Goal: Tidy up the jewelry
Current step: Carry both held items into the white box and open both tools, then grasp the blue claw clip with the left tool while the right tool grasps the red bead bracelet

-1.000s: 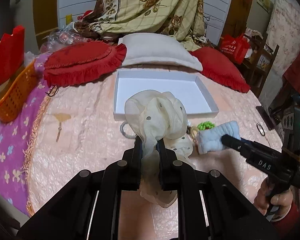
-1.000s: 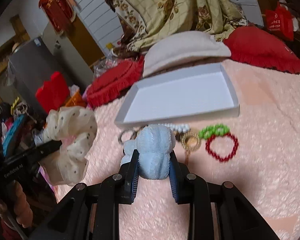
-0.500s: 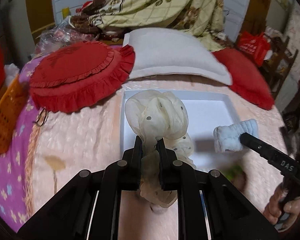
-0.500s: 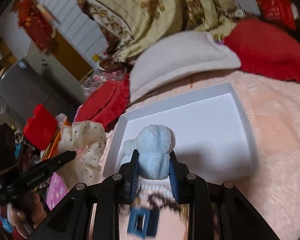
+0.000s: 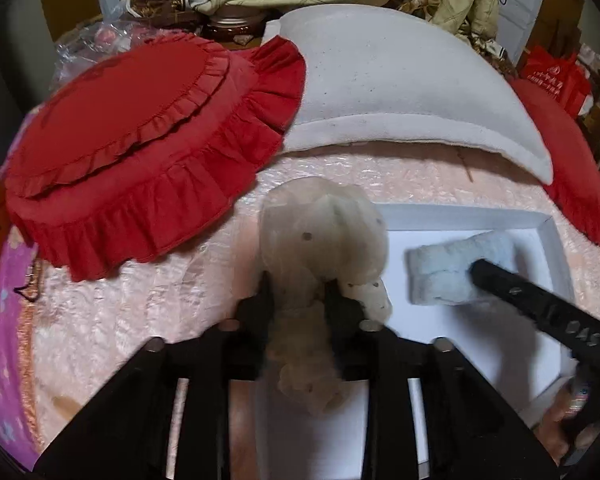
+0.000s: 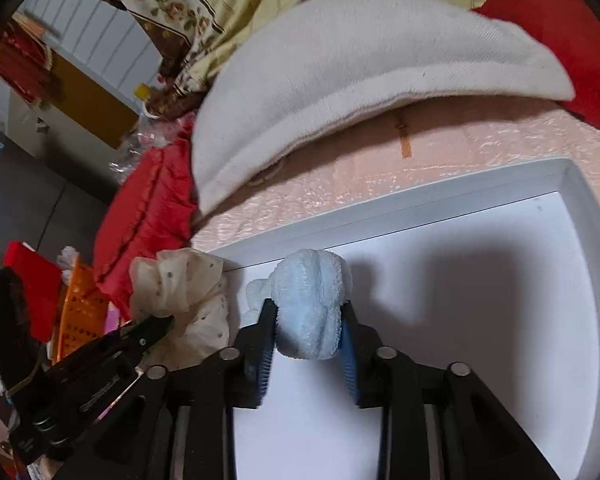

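My left gripper is shut on a cream dotted scrunchie and holds it over the left end of the white tray. My right gripper is shut on a light blue fluffy scrunchie and holds it over the tray's white floor, near its back left wall. The blue scrunchie also shows in the left wrist view, and the cream one in the right wrist view. The other jewelry is out of view.
The tray lies on a pink bedspread. A red frilled cushion, a white pillow and another red cushion lie behind it. An orange basket stands at the far left.
Both grippers have moved forward with their scrunchies, from in front of the tray to over it. The bracelets and beads on the bedspread have dropped out of view.
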Motion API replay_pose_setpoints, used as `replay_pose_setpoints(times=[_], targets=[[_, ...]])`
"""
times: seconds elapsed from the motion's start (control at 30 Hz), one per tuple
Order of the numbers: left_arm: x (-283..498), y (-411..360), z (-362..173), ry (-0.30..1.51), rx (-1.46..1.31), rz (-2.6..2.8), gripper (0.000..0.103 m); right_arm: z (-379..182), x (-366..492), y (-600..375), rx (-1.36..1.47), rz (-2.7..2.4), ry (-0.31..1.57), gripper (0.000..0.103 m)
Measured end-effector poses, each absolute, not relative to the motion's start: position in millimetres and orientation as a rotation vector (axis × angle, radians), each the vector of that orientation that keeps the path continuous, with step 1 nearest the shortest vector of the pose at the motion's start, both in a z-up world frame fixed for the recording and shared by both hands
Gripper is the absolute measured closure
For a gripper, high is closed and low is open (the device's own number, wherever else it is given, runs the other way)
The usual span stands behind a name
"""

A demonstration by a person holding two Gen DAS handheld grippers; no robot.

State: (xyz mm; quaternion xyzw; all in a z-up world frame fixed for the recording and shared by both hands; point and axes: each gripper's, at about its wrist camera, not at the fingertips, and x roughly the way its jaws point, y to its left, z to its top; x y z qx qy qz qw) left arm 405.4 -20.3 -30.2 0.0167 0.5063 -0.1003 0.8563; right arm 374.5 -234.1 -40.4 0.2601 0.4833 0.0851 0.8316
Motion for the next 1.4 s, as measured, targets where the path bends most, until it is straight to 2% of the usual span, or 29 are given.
replay_pose_setpoints(times=[0.07, 0.17, 0.5, 0.8, 1.13, 1.4], targets=[[405.6, -18.2, -27.3, 1.055, 0.002, -0.236, 0.064, -41.3, 377.0, -233.6, 0.538, 0.170, 1.022, 0.053], [401.9, -18.4, -23.1, 1.049, -0.012, -0.256, 0.060, -33.9, 375.2, -234.5, 0.509, 0.160, 0.998, 0.053], [378.6, -5.6, 9.0, 1.023, -0.056, -0.207, 0.059, 12.9, 319.3, -252.3, 0.431, 0.118, 0.916, 0.053], [286.8, 3.9, 44.4, 0.956, 0.001, -0.214, 0.059, 24.9, 220.2, -285.4, 0.410, 0.117, 0.907, 0.053], [177.3, -15.0, -18.4, 1.074, -0.043, -0.343, 0.059, -23.5, 130.6, -317.4, 0.308, 0.046, 0.970, 0.053], [170.0, -47.4, -51.2, 1.130, -0.054, -0.391, 0.059, -41.4, 129.2, -313.1, 0.242, 0.015, 0.980, 0.053]])
